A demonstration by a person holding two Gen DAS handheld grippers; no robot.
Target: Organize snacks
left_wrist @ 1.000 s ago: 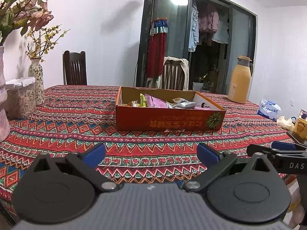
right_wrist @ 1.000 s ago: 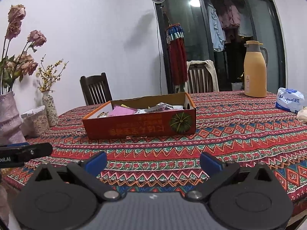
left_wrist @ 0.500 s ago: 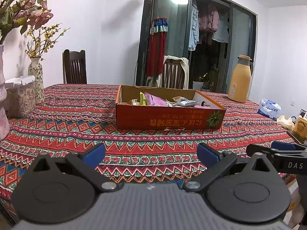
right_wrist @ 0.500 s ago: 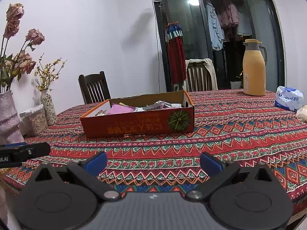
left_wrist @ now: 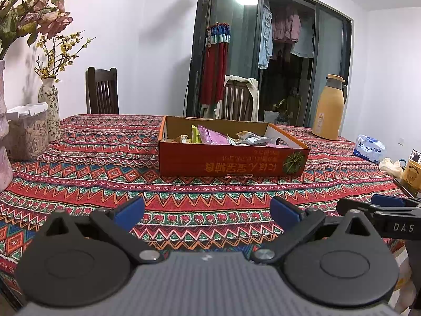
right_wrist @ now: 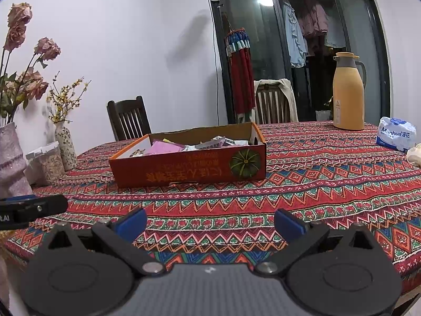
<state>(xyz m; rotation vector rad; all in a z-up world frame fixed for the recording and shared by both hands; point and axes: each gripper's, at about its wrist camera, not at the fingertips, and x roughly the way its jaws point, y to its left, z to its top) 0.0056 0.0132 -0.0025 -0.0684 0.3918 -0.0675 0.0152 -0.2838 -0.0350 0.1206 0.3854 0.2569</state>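
An orange cardboard box (left_wrist: 231,162) (right_wrist: 189,169) with a pumpkin print stands mid-table and holds several snack packets, among them a pink one (left_wrist: 211,135) (right_wrist: 164,147) and a silver one (left_wrist: 252,139). My left gripper (left_wrist: 208,210) hovers open over the near table edge, well short of the box, nothing between its blue pads. My right gripper (right_wrist: 210,222) is open too and equally far back. Each view catches the other gripper at its side edge.
A patterned red tablecloth (left_wrist: 105,163) covers the table. Vases with flowers (left_wrist: 48,110) and a lidded jar (left_wrist: 27,131) stand at left. A yellow thermos (left_wrist: 329,108), a tissue pack (left_wrist: 369,148) and a yellow mug (left_wrist: 411,173) are at right. Chairs stand behind.
Both grippers have dropped slightly and stayed open; the box sits a little higher in the views. Nothing on the table has moved.
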